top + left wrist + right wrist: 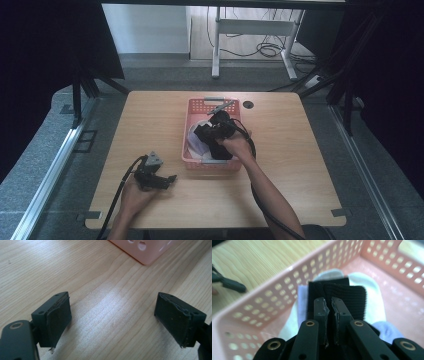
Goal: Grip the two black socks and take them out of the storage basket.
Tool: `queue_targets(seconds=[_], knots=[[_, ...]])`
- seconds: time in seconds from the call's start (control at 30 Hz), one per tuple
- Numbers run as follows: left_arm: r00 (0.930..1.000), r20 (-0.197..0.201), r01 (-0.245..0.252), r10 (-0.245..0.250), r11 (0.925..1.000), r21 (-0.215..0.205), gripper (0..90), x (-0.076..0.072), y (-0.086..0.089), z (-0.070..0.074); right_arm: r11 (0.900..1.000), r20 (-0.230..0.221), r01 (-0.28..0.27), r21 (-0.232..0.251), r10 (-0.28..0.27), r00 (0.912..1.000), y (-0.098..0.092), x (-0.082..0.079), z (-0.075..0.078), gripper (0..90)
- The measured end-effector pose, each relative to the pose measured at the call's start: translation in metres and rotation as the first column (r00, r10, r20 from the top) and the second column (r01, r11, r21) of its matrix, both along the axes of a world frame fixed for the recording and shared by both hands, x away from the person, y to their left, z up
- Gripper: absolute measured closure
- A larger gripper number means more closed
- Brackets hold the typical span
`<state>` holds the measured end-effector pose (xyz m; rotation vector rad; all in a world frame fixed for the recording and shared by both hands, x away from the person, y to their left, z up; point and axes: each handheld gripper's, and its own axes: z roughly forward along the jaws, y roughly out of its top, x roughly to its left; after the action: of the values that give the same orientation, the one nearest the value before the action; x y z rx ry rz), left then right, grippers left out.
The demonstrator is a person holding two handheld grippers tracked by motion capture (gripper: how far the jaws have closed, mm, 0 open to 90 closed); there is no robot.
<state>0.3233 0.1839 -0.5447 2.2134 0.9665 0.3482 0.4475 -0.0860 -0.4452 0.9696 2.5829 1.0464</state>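
Note:
A pink perforated basket (186, 135) stands in the middle of the wooden table (150, 115). Inside it lie white cloth (374, 297), a lavender piece (302, 293) and a black ribbed cloth (352, 296). My right gripper (206, 133) reaches down into the basket. In the right gripper view its jaws (330, 301) stand almost together, pinched on a fold of the black ribbed cloth. My left gripper (169, 179) rests low over the table, left of the basket's near corner. Its jaws (112, 315) are wide apart with only bare wood between them.
The basket's near corner (147, 255) lies just beyond the left gripper. A round cable hole (248, 104) sits in the table behind the basket. A white desk frame (252, 30) with cables stands on the floor beyond the table.

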Motion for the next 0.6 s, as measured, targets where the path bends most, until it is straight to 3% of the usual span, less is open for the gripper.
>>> queue_targets(seconds=[0.43, 0.6], knots=[[1.0, 0.003, 0.0, 0.0, 1.0, 0.003, 13.8, 0.0, 0.0, 0.0, 0.992, 0.054, -0.001, 0.123, -0.006, 0.9985, -0.022, -0.005, 0.051, 83.8], [1.0, 0.003, 0.001, -0.001, 1.0, 0.004, 13.8, 0.0, 0.0, 0.0, 0.989, 0.073, 0.006, 0.149, -0.017, 0.9972, -0.029, -0.007, 0.066, 83.8]])
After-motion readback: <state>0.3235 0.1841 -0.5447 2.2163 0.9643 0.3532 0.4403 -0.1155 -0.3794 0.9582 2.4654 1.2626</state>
